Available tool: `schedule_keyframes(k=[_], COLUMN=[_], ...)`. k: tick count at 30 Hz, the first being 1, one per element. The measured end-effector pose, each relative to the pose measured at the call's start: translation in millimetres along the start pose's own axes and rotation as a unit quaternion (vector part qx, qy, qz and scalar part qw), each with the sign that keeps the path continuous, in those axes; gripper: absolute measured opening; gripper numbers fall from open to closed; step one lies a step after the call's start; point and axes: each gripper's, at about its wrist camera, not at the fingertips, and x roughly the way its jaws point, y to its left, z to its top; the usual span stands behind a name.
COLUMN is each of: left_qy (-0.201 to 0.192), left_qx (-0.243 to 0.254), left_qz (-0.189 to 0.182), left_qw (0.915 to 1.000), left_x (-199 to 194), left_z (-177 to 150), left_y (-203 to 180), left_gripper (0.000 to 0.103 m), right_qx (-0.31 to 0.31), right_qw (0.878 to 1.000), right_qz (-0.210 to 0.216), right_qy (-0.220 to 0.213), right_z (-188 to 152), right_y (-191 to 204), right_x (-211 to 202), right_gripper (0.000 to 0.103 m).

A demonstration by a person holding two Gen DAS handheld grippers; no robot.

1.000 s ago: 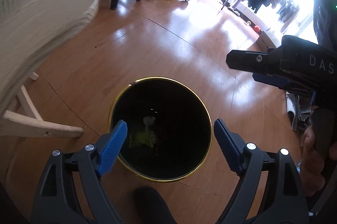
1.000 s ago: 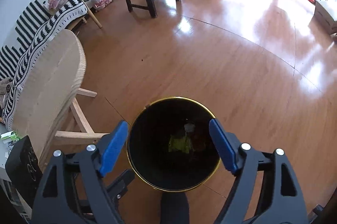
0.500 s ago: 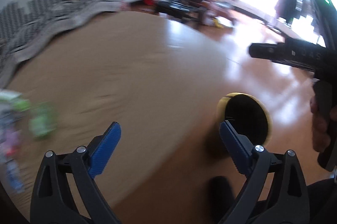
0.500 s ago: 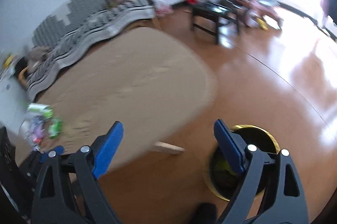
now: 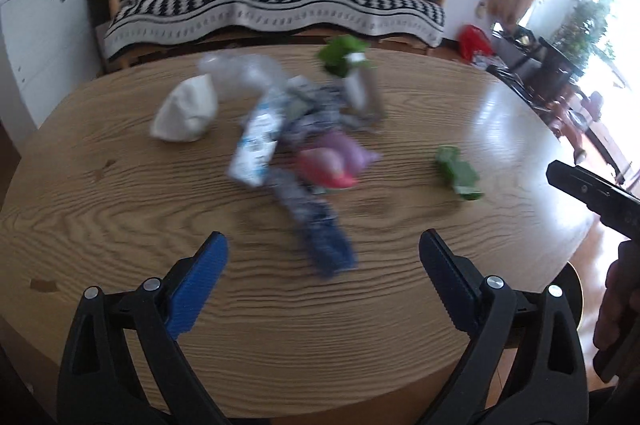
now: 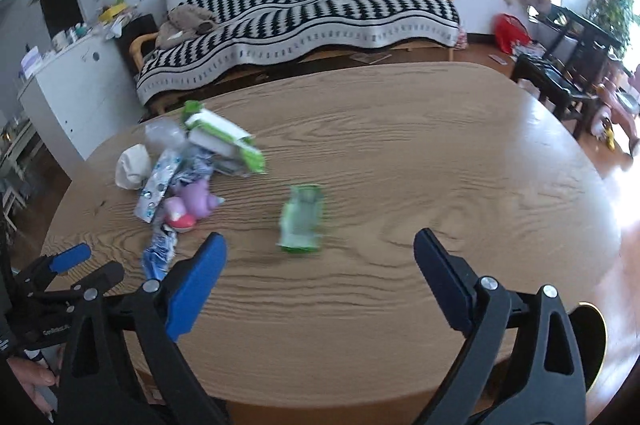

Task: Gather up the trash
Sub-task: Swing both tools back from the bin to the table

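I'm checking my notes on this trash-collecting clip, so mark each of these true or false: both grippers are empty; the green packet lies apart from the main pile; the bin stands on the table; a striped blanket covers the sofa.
1. Both grippers are empty. True: left gripper and right gripper stand open with nothing between the jaws.
2. The green packet lies apart from the pile. True.
3. The bin stands on the table. False: it sits on the floor past the table's edge.
4. A striped blanket covers the sofa. True.
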Motion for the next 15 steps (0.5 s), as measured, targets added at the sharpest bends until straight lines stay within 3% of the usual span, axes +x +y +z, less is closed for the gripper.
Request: schedule_keyframes(k=[4,15], left_qy=[-0.005,0.002], left_qx=[-0.03,0.006], left_qz=[0.002,0.018], left_qw=[0.9995,0.9998], left_x=[-6.7,9.4], left_z=[-0.7,2.2], left_y=[26.2,21.2], left_gripper=[0.094,0.094], right_qx=[-0.005,0.012], right_qw=[1.0,1.0], right_qz=[0.005,-0.009], right_qy=[0.003,0.012], right_z=[1.4,3.3], right_y=[19.9,16.5], right_x=[17.0,42.9], right_gripper=[0.093,0.094])
